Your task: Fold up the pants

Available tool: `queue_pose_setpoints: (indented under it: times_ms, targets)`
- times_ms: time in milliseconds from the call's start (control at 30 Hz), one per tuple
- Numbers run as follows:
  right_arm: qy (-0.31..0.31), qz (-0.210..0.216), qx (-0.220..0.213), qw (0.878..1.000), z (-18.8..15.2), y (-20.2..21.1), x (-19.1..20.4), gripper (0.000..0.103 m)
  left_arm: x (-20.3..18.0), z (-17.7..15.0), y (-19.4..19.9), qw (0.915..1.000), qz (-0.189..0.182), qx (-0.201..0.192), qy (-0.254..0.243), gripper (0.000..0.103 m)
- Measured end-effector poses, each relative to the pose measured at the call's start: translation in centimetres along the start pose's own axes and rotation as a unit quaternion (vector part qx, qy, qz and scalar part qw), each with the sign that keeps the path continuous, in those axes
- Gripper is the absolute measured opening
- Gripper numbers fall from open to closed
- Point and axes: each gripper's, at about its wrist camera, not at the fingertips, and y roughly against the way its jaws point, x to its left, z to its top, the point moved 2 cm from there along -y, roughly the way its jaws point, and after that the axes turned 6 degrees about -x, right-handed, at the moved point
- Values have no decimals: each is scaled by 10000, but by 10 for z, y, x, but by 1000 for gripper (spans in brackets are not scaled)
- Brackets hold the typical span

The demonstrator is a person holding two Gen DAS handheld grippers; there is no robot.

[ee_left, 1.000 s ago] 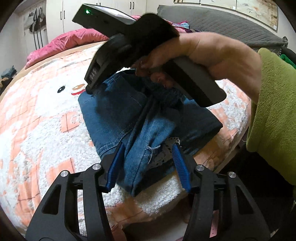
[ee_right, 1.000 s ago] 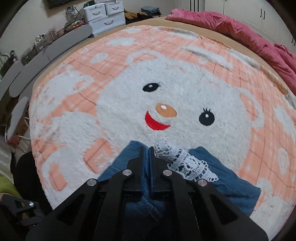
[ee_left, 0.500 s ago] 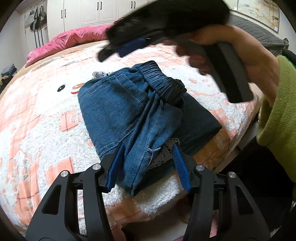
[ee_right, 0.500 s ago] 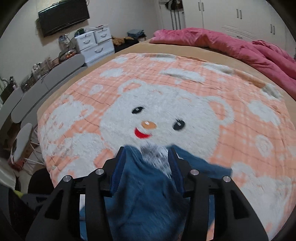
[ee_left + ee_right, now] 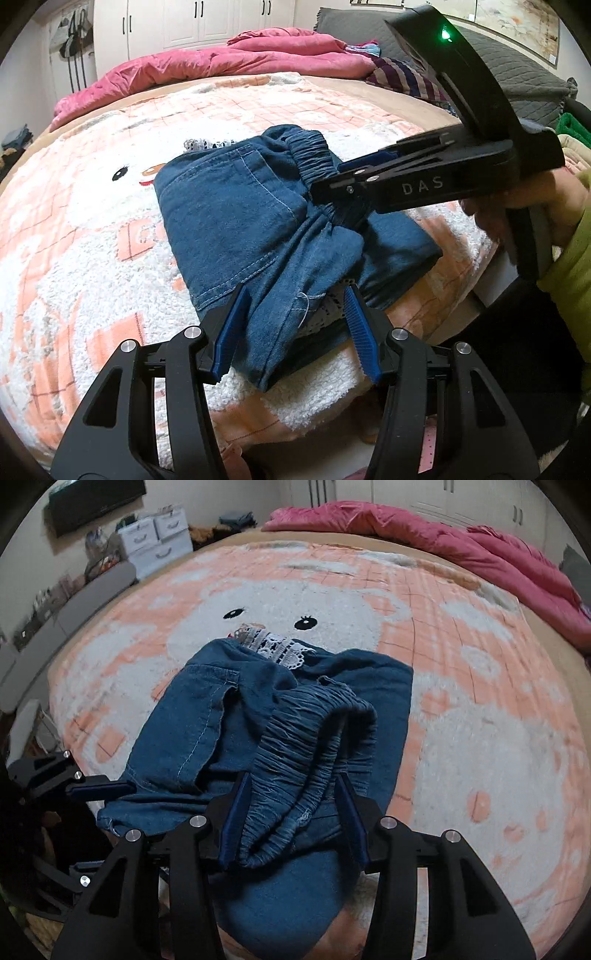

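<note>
Soft even indoor light, strong fisheye bending, slight right-view blur.

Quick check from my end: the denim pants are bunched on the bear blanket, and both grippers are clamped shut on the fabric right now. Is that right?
Not quite. The denim pants are bunched on the bear blanket, but neither gripper is clamped. The left wrist view shows the left gripper open around a fold at the near edge, and the right wrist view shows the right gripper open around the elastic waistband.
</note>
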Motion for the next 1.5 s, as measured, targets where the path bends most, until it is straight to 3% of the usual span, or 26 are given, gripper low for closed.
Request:
queue_pose_setpoints:
  times_ms: [167,367,567,767,967,1500]
  targets:
    - [-20,79,-214,9997,-11,8,0,46,4,2,3,9999,-8,-26,101,45]
    - [-100,152,-625,9979,-8,40,-11,56,15,10,25,9994,44,-258,243,47]
    - [-422,-98,-1183,9920,-7,68,-31,57,30,27,42,9973,302,-538,405,59]
    - [-643,-206,-1736,9825,0,94,-39,70,36,46,48,9946,518,-742,499,75]
    - [-682,-331,-1520,9855,-1,83,-38,84,40,59,33,9931,647,-682,694,79]
    - [-913,-490,-911,9904,-16,39,-46,85,69,51,-32,9891,955,-98,1120,83]
